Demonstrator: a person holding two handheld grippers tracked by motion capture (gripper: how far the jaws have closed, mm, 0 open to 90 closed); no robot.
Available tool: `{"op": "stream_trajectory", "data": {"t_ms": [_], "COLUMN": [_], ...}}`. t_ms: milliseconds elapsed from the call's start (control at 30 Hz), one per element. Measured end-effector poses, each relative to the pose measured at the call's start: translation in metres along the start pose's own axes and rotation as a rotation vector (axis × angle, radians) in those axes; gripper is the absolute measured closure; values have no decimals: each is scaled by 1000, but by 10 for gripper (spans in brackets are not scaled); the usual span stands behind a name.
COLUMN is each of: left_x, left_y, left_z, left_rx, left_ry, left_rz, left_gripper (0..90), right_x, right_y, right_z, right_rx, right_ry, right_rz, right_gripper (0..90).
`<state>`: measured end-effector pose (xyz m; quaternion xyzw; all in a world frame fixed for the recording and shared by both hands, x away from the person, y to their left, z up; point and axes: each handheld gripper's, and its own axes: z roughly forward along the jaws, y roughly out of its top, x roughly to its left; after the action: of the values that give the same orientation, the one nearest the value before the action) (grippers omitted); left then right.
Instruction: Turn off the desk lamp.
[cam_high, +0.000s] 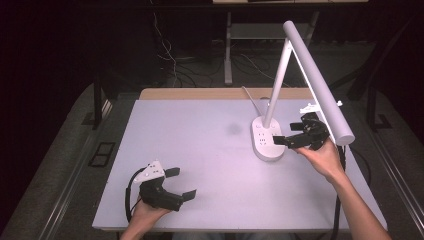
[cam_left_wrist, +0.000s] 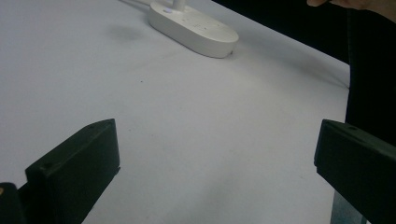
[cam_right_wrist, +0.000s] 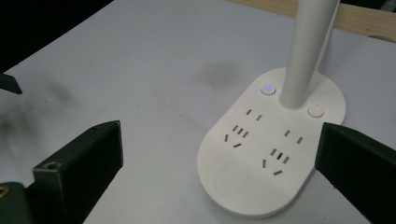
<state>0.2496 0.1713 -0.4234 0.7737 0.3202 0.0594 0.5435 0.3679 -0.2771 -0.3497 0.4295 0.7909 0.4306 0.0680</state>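
A white desk lamp stands at the right of the table on an oval base (cam_high: 266, 145) with socket slots. Its pole (cam_high: 276, 85) slants up to a long bar head (cam_high: 320, 85). A small blue-lit button (cam_right_wrist: 267, 88) and a plain round button (cam_right_wrist: 316, 111) flank the pole (cam_right_wrist: 306, 51). My right gripper (cam_high: 289, 133) is open at the base's right side, and its jaws straddle the base (cam_right_wrist: 261, 158) without touching it. My left gripper (cam_high: 181, 183) rests open and empty near the front left. From it the lamp base (cam_left_wrist: 196, 28) lies far ahead.
The white table top (cam_high: 200, 125) has a wooden strip (cam_high: 200, 93) along its far edge and a faint dark smudge (cam_high: 234, 128) left of the lamp. The lamp cord (cam_high: 252, 100) runs back off the table. The lamp head overhangs my right hand.
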Motion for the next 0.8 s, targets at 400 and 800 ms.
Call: {"op": "stream_trajectory", "data": {"t_ms": [400, 800], "left_x": [0, 0], "left_y": [0, 0], "left_z": [0, -1], "left_rx": [1, 1], "left_ry": [0, 0], "left_rz": [4, 2], "left_gripper": [0, 0], "right_x": [-21, -39], "right_y": [11, 16], "right_z": [13, 25], "right_rx": [0, 11], "right_ry": [-5, -25], "right_rz": [17, 27], "right_gripper": [10, 30]}}
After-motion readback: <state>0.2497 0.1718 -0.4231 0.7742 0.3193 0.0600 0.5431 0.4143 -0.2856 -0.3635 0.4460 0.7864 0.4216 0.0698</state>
